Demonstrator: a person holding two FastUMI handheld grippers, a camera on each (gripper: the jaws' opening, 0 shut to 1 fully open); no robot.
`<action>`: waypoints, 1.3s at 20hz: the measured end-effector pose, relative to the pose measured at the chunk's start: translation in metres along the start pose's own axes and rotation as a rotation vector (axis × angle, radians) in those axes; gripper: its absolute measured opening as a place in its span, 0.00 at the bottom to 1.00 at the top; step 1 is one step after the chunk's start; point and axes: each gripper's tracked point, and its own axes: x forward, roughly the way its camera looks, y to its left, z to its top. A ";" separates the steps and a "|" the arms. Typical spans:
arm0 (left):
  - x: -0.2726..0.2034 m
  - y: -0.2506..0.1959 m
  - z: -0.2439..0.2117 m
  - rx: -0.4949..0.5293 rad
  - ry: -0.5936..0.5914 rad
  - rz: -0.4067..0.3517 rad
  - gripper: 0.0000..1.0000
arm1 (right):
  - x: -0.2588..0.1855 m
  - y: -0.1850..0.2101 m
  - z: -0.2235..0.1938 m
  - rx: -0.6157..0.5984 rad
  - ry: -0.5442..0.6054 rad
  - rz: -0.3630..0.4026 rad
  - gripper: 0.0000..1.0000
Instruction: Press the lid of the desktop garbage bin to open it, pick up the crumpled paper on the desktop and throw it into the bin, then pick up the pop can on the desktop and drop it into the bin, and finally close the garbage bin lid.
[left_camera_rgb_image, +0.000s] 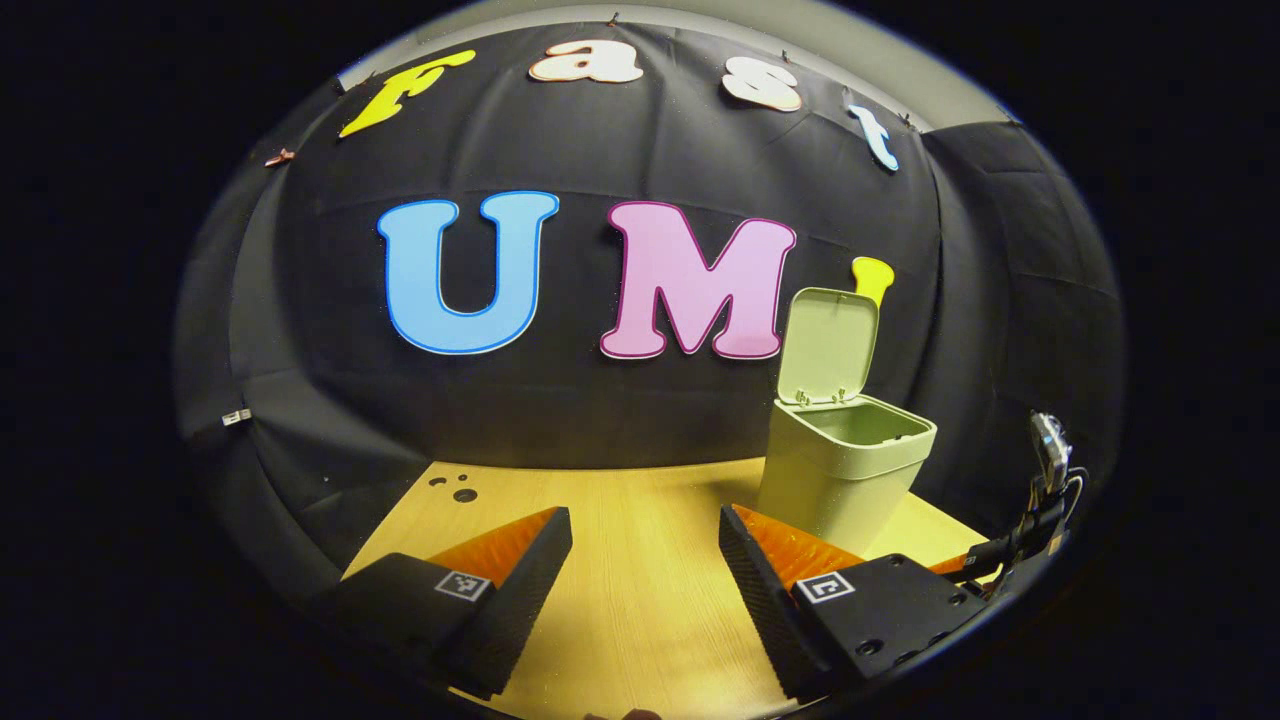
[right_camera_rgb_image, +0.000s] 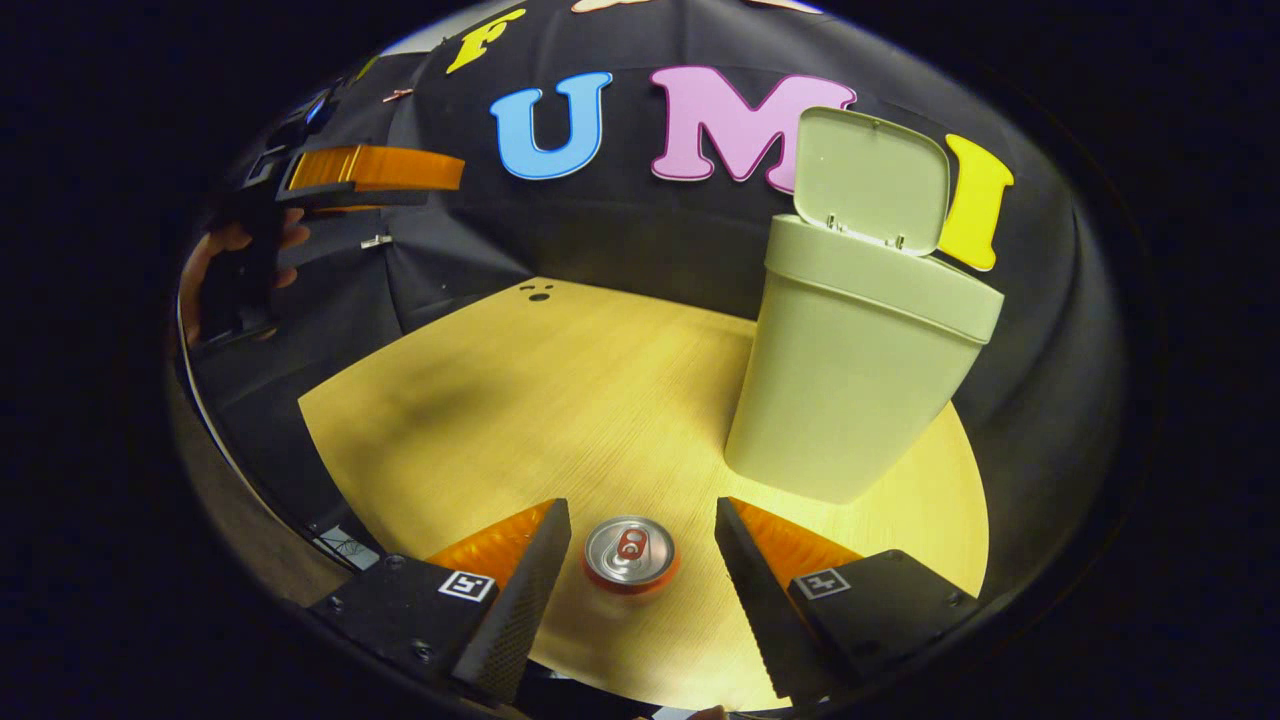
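Note:
The pale green bin (left_camera_rgb_image: 845, 465) stands on the wooden table with its lid (left_camera_rgb_image: 828, 345) swung up. In the left gripper view my left gripper (left_camera_rgb_image: 645, 560) is open over bare tabletop, left of the bin. In the right gripper view the bin (right_camera_rgb_image: 855, 370) rises close on the right, lid (right_camera_rgb_image: 868, 180) upright. A pop can (right_camera_rgb_image: 630, 553) stands upright on the table, seen from above, between the fingers of my open right gripper (right_camera_rgb_image: 640, 565); the fingers are apart from it. The left gripper (right_camera_rgb_image: 360, 175) hangs at the far left, held by a hand (right_camera_rgb_image: 215, 270).
The wooden table (right_camera_rgb_image: 520, 400) has small holes (right_camera_rgb_image: 540, 292) near its far left corner. Black cloth walls close the booth behind and at the sides. Cables and a device (left_camera_rgb_image: 1045, 470) sit at the right edge of the left gripper view.

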 end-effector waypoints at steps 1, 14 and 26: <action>-0.003 0.003 -0.001 0.003 0.002 0.007 0.95 | 0.005 0.001 -0.007 -0.002 0.016 0.003 0.92; -0.010 0.019 -0.012 -0.007 0.024 0.061 0.95 | 0.030 -0.002 -0.035 -0.020 0.135 0.012 0.83; 0.004 0.002 -0.010 -0.025 0.023 0.056 0.95 | -0.013 -0.024 0.073 0.018 -0.046 0.033 0.83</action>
